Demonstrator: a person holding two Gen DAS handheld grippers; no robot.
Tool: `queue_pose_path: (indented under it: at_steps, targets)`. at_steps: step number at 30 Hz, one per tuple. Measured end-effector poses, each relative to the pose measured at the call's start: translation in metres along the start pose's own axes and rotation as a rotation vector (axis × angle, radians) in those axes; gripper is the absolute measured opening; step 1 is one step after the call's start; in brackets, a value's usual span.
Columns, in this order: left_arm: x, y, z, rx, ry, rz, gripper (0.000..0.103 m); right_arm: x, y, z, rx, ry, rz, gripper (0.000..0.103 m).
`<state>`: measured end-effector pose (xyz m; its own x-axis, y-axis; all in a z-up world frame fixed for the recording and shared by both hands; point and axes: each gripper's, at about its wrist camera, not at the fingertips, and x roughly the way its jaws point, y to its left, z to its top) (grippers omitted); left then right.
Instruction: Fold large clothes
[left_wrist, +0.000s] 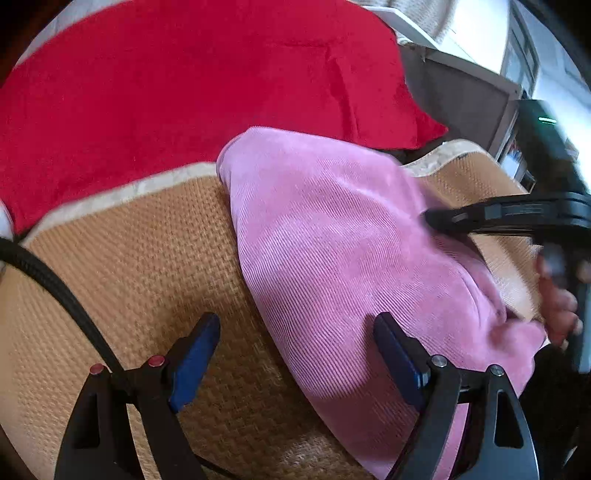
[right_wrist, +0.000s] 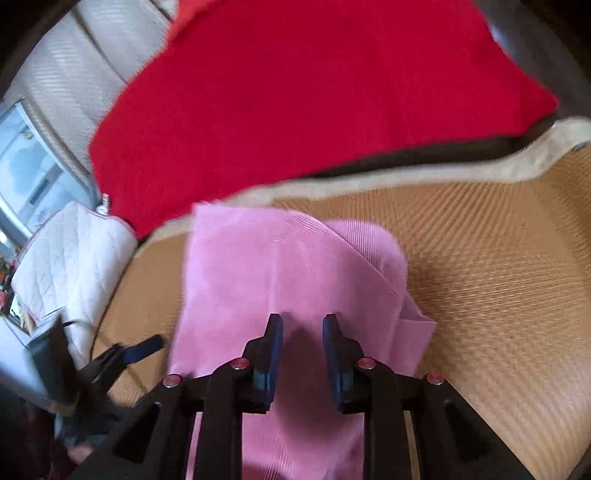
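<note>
Pink ribbed garment (left_wrist: 332, 240), folded, woven straw mat (left_wrist: 140, 258)

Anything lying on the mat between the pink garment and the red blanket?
Nothing but the woven mat and its pale border. In the right wrist view that strip runs bare between the pink garment and the red blanket.

Black left gripper (left_wrist: 291, 350), blue pads, red screws, perhaps braided cable (left_wrist: 55, 288)

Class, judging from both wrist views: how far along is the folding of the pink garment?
Done: the pink garment lies on the woven mat with a layer already folded over. In hand: nothing; the left gripper and right gripper grip no cloth. Left: further folds, and the red cloth.
</note>
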<state>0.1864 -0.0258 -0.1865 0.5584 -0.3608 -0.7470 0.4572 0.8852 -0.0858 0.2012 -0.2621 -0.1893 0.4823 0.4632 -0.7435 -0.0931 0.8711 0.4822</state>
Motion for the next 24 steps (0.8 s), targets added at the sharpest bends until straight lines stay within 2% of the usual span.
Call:
queue_pose_path:
  at_steps: [2, 4, 13, 16, 18, 19, 20, 21, 24]
  targets:
    - [0.0, -0.004, -0.002, 0.026, -0.01, 0.021, 0.086, 0.031, -0.009, -0.001, 0.017, 0.062, -0.01, 0.027]
    - [0.0, -0.007, -0.003, 0.043, -0.019, 0.033, 0.086, 0.036, -0.009, -0.002, 0.006, 0.022, -0.011, 0.027]
    - [-0.002, -0.007, -0.003, 0.07, -0.041, 0.05, 0.087, 0.012, -0.004, -0.022, -0.044, -0.033, -0.065, 0.03]
    - [-0.004, -0.002, -0.003, 0.049, -0.035, 0.032, 0.087, 0.0, -0.011, -0.029, -0.04, -0.058, -0.058, 0.03]
    - [-0.008, 0.001, -0.004, 0.029, -0.036, 0.001, 0.087, -0.008, -0.014, -0.033, -0.018, -0.07, -0.035, 0.035]
    - [-0.011, 0.004, -0.004, 0.017, -0.039, -0.022, 0.087, -0.014, -0.016, -0.035, -0.014, -0.081, -0.015, 0.05]
    - [-0.013, 0.007, -0.005, 0.004, -0.041, -0.048, 0.087, -0.019, -0.018, -0.035, -0.006, -0.092, 0.016, 0.078]
    - [-0.015, 0.01, -0.005, -0.008, -0.043, -0.07, 0.087, -0.029, -0.021, -0.038, 0.021, -0.115, 0.058, 0.086]
    - [-0.018, 0.021, -0.007, -0.062, -0.044, -0.138, 0.087, -0.046, -0.029, -0.042, 0.043, -0.167, 0.097, 0.088]
